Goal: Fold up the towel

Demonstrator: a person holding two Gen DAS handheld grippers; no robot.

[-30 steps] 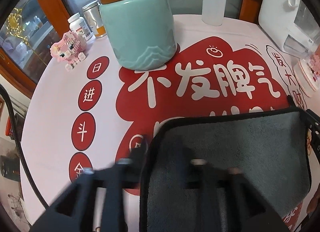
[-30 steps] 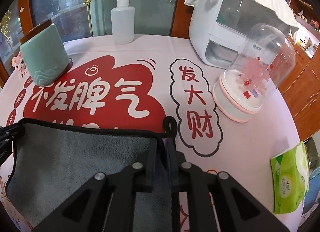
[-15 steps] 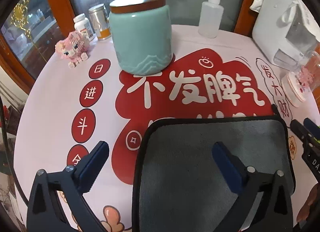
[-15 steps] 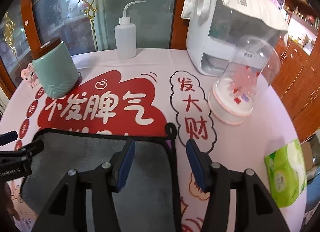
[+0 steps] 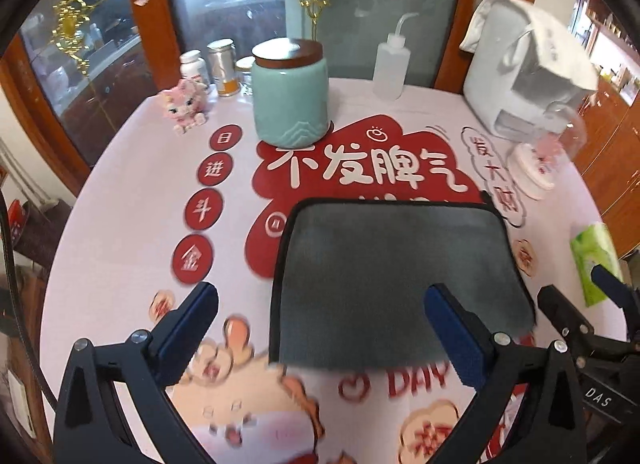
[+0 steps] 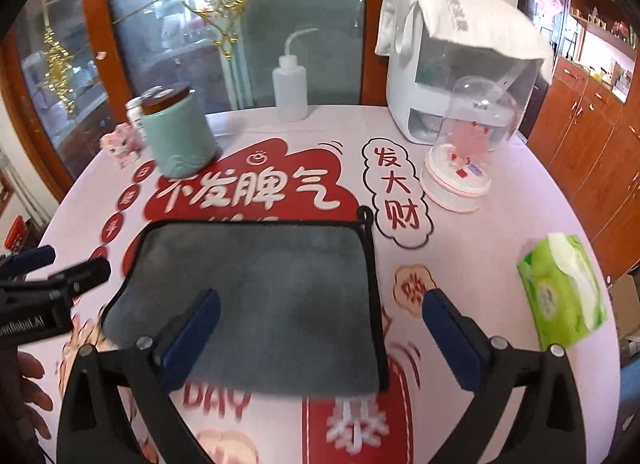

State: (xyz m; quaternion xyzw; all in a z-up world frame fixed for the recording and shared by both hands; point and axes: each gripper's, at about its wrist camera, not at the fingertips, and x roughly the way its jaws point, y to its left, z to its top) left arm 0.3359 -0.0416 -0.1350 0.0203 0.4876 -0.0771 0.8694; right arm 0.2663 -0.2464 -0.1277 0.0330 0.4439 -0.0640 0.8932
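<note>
A grey towel (image 5: 396, 276) with black trim lies folded flat on the printed tablecloth; it also shows in the right wrist view (image 6: 264, 292), with a small hanging loop at its far right corner. My left gripper (image 5: 320, 324) is open and empty, raised above the towel's near left edge. My right gripper (image 6: 320, 328) is open and empty, raised above the towel's near right edge. The right gripper also shows at the right edge of the left wrist view (image 5: 580, 304), and the left gripper at the left edge of the right wrist view (image 6: 52, 276).
A teal jar (image 5: 290, 95) with a wooden lid, a squeeze bottle (image 5: 390, 67), a pink brick figure (image 5: 184, 107) and small jars stand at the back. A white appliance (image 6: 452, 59), a glass dome (image 6: 464, 155) and a green tissue pack (image 6: 564, 292) stand to the right.
Both grippers were shut on the towel's far corners a second ago. They opened, let go, and pulled back and up. The towel now lies flat.
</note>
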